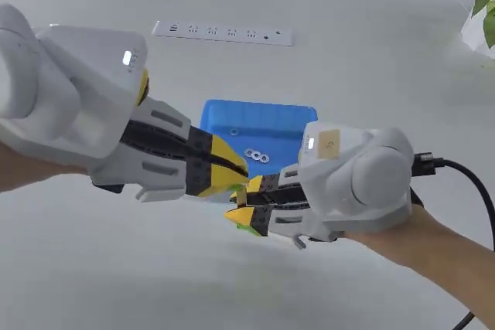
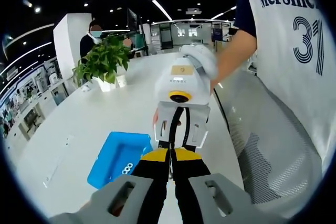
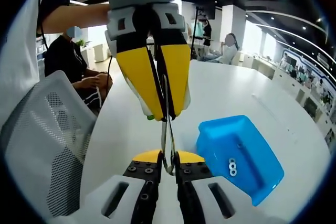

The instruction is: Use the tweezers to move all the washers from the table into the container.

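Right gripper view: tweezers (image 3: 165,135) pinched at both ends, by right gripper (image 3: 168,160) and left gripper (image 3: 166,115); head view: washers (image 1: 257,155) inside container (image 1: 232,117) beneath them

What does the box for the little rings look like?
Find the big white table. In front of the long white power strip sits a shallow tray with tiny silver washers inside. It is the only bright blue thing on the table.
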The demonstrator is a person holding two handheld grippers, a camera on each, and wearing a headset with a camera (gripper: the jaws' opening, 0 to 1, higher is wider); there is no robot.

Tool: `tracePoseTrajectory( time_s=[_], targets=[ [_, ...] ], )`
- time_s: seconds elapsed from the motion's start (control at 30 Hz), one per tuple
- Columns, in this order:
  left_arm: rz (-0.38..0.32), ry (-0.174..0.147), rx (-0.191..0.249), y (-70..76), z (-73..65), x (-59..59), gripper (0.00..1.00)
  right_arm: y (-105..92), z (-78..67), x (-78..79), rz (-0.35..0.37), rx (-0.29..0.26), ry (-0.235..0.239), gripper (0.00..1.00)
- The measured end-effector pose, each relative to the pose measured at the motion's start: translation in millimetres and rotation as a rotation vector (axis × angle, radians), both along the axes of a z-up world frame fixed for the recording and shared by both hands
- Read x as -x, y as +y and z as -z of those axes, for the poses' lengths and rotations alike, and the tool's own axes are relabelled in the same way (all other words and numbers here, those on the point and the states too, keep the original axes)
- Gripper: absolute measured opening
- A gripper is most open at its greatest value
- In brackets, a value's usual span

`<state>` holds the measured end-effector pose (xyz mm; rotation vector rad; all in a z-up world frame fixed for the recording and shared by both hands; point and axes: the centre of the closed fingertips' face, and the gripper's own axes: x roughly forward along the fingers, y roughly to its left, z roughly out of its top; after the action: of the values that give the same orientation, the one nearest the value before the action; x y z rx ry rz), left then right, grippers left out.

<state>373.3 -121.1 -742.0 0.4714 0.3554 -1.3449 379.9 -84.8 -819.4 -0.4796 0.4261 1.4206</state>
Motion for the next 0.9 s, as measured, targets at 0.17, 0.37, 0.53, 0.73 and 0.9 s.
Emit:
tracePoseTrajectory(
  time_s=[0.17,0.37,0.53,0.73,0.9],
  targets=[
    [0.010,-0.046,-0.007,-1.1,-13.7,-4.9,0.05,-0.8,-14.1,-9.1,0.012,-0.012,-0.037,0.12],
    [0.029,-0.087,-0.023,-1.1,-28.4,-12.5,0.05,1.3,-28.8,-19.9,0.021,-0.025,-0.073,0.12],
    [0.031,-0.109,-0.022,-0.9,-36.3,-22.7,0.05,1.6,-37.4,-32.8,0.030,-0.034,-0.102,0.12],
    [0.032,-0.127,-0.021,-2.3,-39.8,-37.9,0.05,1.2,-41.2,-50.8,0.043,-0.039,-0.117,0.12],
    [0.022,-0.122,-0.023,-0.9,-36.3,-54.9,0.06,1.4,-37.7,-64.3,0.057,-0.042,-0.115,0.12]
  ],
)
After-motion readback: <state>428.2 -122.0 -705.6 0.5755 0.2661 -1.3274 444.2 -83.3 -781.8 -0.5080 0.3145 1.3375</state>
